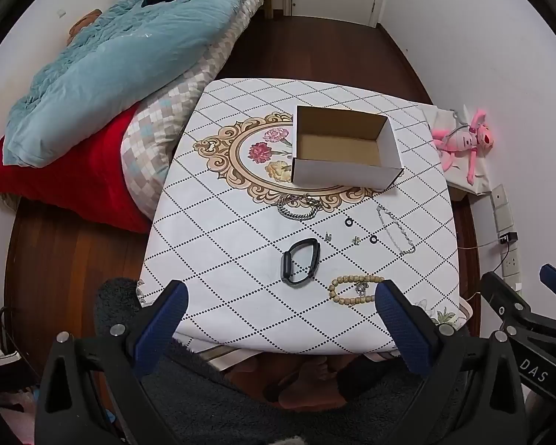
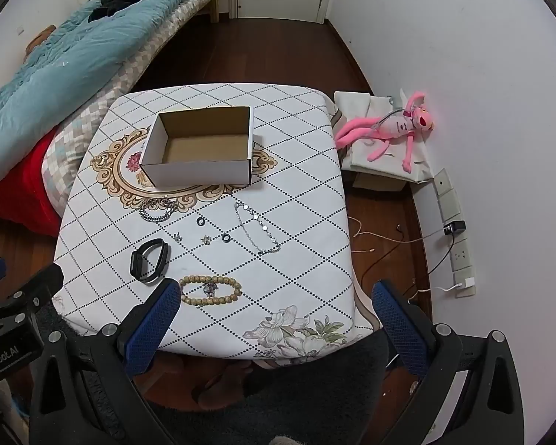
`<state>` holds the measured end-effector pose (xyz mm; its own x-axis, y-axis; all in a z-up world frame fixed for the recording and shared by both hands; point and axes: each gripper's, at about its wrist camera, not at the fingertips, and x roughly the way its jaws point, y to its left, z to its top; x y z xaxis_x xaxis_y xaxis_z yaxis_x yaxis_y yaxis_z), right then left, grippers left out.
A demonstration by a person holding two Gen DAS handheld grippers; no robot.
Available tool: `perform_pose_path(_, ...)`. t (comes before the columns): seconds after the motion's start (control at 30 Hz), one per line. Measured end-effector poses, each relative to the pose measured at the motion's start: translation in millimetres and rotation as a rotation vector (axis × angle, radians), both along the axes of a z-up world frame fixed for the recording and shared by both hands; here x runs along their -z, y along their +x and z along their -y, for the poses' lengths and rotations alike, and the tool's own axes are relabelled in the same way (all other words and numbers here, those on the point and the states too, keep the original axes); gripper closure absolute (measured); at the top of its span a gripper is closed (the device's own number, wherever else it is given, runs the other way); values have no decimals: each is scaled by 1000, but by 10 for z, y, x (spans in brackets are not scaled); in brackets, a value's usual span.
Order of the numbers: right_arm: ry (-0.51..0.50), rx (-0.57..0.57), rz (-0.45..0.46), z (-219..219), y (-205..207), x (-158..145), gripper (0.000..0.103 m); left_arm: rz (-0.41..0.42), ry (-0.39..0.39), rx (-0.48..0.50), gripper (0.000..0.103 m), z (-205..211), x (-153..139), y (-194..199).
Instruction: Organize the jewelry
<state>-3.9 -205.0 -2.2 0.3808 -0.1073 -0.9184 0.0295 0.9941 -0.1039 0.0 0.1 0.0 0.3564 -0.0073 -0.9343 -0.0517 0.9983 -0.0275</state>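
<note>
We saw the near half of the table (image 2: pixel 296 282) crowded on its left: a bead bracelet (image 2: pixel 209 291) by the near edge, a black band (image 2: pixel 149 259) just left of it, small rings and studs beyond, a thin chain (image 2: pixel 257 230) to their right. The open box (image 2: pixel 200 148) blocked the far centre, with a heavy chain bracelet (image 2: pixel 157 209) just before it. Bare cloth lay right of the thin chain and along the near right corner. Both grippers hung wide apart above the near edge.
</note>
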Motion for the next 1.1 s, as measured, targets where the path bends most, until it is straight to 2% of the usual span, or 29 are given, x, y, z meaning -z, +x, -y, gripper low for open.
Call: perform_pose_path(1.1, 5, 1, 5, 19, -13, -67, 0, 8, 12, 2, 0, 28, -41, -6)
